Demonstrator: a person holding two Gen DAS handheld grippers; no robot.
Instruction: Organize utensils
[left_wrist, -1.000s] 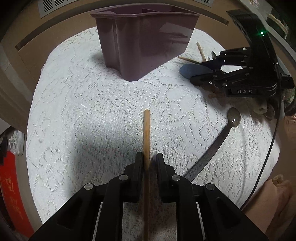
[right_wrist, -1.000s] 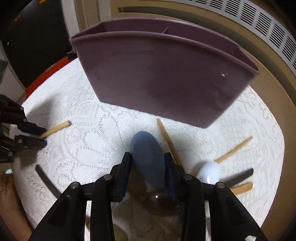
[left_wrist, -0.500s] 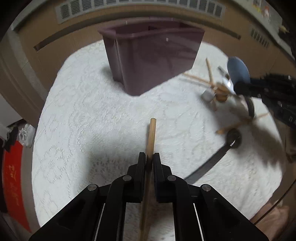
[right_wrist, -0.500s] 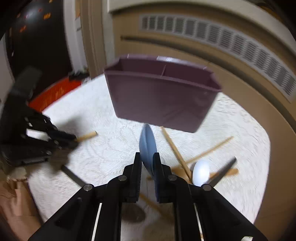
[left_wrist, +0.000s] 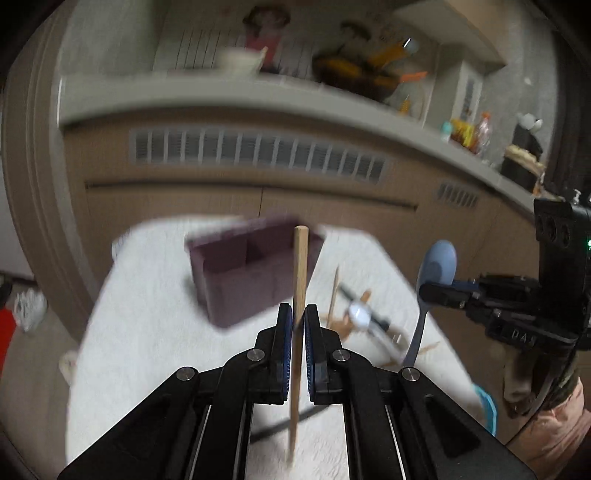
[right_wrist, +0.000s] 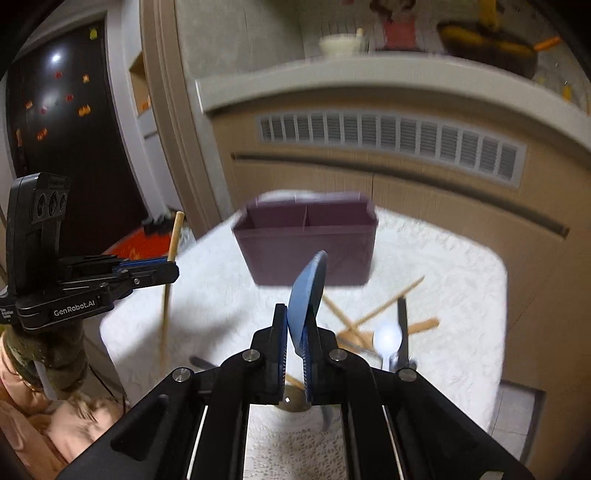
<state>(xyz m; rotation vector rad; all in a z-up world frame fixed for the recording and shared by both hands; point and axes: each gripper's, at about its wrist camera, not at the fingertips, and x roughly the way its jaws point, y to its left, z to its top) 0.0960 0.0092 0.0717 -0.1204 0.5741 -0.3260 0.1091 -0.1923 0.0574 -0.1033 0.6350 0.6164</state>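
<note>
Both lifted: left gripper (left_wrist: 298, 325) clamps chopstick (left_wrist: 298, 295), right gripper (right_wrist: 295, 332) clamps blue spoon (right_wrist: 308, 291) — "GenRobot.AI".

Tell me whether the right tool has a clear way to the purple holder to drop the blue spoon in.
Probably yes. The right tool, shut on the blue spoon, is raised in front of the purple holder, whose open compartments face up with nothing between. The left tool, holding a wooden chopstick, stays off to the side.

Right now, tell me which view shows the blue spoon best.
The left wrist view: the blue spoon shows bowl and handle, clamped in the right gripper. The right wrist view shows its bowl edge-on.
</note>
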